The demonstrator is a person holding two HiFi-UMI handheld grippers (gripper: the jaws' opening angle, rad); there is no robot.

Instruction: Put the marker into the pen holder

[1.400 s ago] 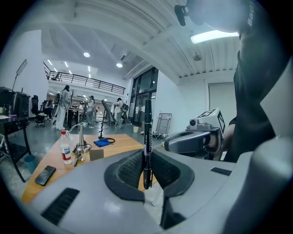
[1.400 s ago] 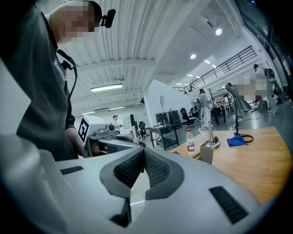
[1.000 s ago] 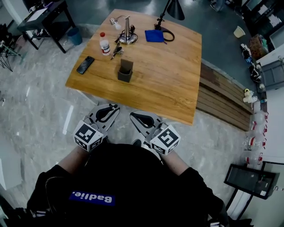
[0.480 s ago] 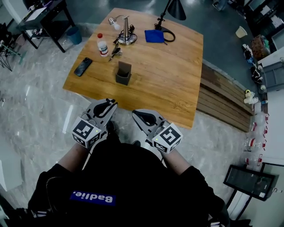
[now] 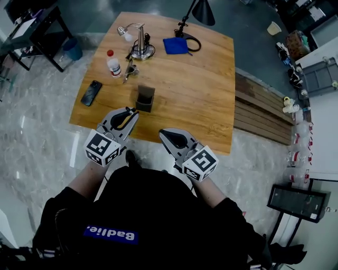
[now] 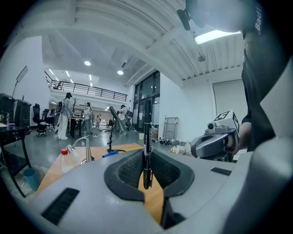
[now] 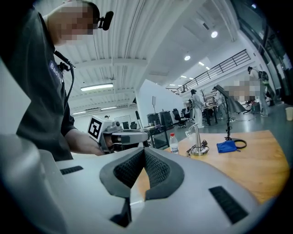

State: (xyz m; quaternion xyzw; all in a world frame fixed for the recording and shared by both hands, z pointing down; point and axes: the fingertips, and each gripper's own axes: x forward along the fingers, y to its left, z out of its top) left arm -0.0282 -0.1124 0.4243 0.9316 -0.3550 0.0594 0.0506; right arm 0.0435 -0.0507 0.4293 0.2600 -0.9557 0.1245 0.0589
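A black marker (image 6: 147, 137) stands upright between the pads of my left gripper (image 6: 147, 157), which is shut on it. In the head view the left gripper (image 5: 129, 112) hovers over the near edge of the wooden table (image 5: 200, 95), just short of the dark square pen holder (image 5: 144, 98). The marker (image 5: 127, 118) shows there as a dark sliver between the jaws. My right gripper (image 5: 168, 133) is lower and to the right, just off the table's near edge, shut with nothing in it (image 7: 144, 153). Neither gripper view shows the pen holder.
Towards the table's far side stand a water bottle (image 5: 113, 63), a metal stand (image 5: 141, 47), a blue cloth (image 5: 175, 45) and a black lamp (image 5: 200, 10). A phone (image 5: 91, 92) lies at the left edge. A slatted bench (image 5: 264, 113) runs along the right.
Both grippers have moved forward towards the table. The left one, still holding the marker, has come from short of the near edge to close by the pen holder.
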